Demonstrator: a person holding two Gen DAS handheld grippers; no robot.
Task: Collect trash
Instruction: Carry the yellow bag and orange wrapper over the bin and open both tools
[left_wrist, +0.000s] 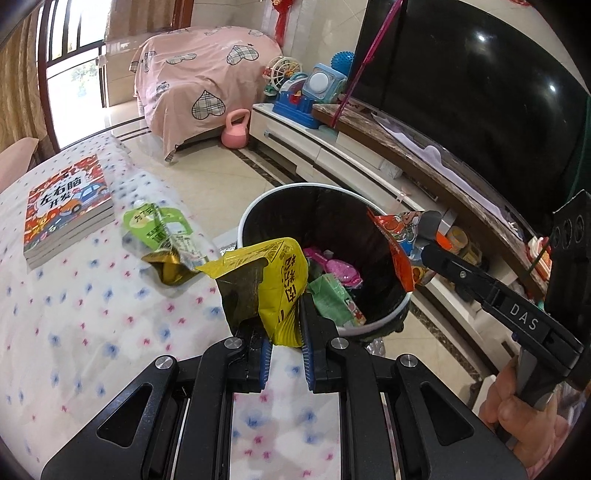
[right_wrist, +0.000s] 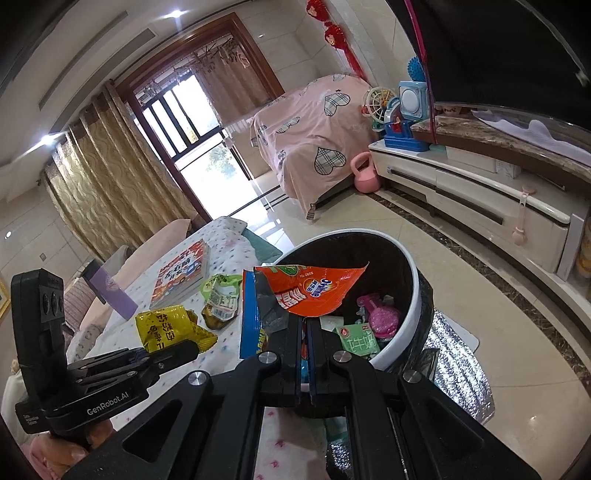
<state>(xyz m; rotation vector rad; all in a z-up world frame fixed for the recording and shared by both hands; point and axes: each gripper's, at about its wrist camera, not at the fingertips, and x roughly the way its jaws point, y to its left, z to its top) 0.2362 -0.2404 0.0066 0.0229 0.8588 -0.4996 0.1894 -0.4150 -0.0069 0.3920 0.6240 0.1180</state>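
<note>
Left tongs (left_wrist: 284, 328) clamp one yellow wrapper (left_wrist: 275, 275); my right tongs (right_wrist: 306, 325) pinch two wrappers, orange wrapper (right_wrist: 314, 288) and blue wrapper (right_wrist: 251, 321). One bin (left_wrist: 369, 325) at one o'clock; one green pouch (left_wrist: 159, 225) at eleven, beside one book stack (left_wrist: 68, 210).

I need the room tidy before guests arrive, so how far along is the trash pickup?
Done: several wrappers already lie in the bin. In hand: the left gripper pinches a yellow wrapper near the bin's rim; the right gripper is clamped on an orange wrapper, along with a blue one, over the bin. Left: a green pouch on the floral cloth; the book isn't trash.
</note>
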